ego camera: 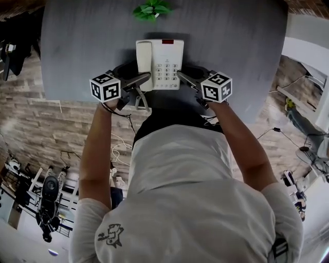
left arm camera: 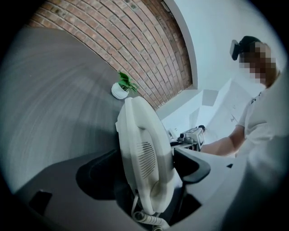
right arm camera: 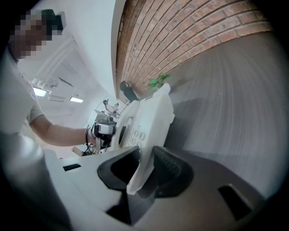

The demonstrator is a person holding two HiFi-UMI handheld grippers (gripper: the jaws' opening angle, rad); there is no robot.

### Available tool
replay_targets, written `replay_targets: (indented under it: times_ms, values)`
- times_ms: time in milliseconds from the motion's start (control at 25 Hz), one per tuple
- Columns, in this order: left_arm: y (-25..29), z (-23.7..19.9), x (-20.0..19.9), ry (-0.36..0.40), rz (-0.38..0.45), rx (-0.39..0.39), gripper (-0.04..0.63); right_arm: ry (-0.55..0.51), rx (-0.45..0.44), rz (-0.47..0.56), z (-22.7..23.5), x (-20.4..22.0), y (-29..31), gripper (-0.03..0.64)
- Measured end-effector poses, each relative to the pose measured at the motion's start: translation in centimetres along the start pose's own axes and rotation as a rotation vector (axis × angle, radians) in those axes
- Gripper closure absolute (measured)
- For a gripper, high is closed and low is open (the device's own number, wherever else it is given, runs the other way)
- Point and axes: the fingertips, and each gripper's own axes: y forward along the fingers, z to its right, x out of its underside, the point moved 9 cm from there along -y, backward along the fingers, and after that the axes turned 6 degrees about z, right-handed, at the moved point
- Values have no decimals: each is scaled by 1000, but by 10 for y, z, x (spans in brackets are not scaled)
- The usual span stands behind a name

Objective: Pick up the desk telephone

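Between the jaws of the left gripper (left arm camera: 151,169) sat the handset side of the phone (ego camera: 164,64). Those jaws were spread wide around it and weren't squeezing it as far as I could tell, and the curly cord (left arm camera: 151,219) lay back near their base. On the right gripper (right arm camera: 145,155) the jaws were set narrow on the phone's thin right edge and looked to be pinching it.

My take: the left side needed to close on the body under the handset, not on the handset alone, or it'd pop off the cradle. Then both should lift together and stay level.

Room-wise, the near edge of the table (ego camera: 231,31) ran just behind both sets of jaws. Bare tabletop lay outside each. The small plant (ego camera: 151,10) stood well beyond the jaws, so straight up looked clear.
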Motion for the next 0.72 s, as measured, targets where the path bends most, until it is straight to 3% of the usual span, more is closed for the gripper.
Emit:
replay_targets:
  times_ms: [320, 720]
  values:
    - [5, -1, -3, -36, -58, 59, 207, 59, -51, 1, 4, -1, 2, 511]
    - [4, 7, -4, -46, -74, 13, 230, 138, -63, 29, 6, 0, -2, 538]
